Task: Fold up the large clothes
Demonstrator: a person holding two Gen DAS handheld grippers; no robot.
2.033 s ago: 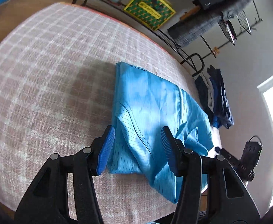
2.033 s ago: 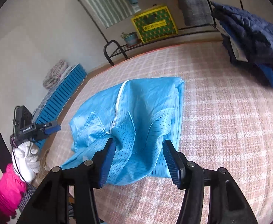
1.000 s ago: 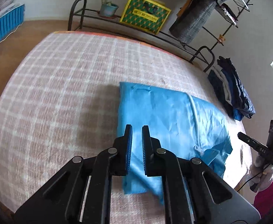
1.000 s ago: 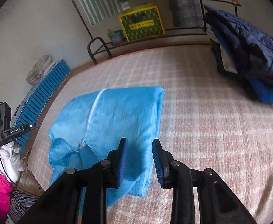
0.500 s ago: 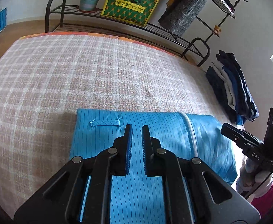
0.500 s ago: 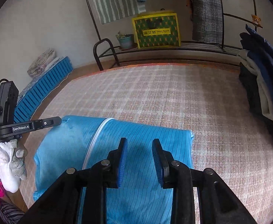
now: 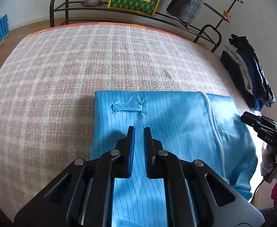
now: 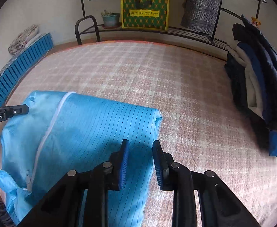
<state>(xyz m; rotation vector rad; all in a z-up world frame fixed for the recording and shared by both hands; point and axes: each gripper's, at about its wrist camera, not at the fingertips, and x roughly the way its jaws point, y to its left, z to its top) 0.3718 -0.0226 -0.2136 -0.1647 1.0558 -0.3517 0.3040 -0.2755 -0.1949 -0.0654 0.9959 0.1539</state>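
Blue jacket [image 7: 168, 117] lies half-folded on the bed [image 7: 62, 71]. Left tongs [image 7: 137, 132] are clenched empty above it; right tongs [image 8: 140, 146] are closing over its edge, nothing pinched. That slippery fabric could slide and undo the fold.

Our left gripper [image 7: 137, 130] and right gripper [image 8: 140, 145] share black frames, silver pivot screws and ribbed blue pads [image 8: 124, 160].

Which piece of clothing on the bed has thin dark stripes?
The bright blue garment with the white zipper, lying under the fingers; the folded clothes stacked at the bed's right edge are plain navy, white and blue.
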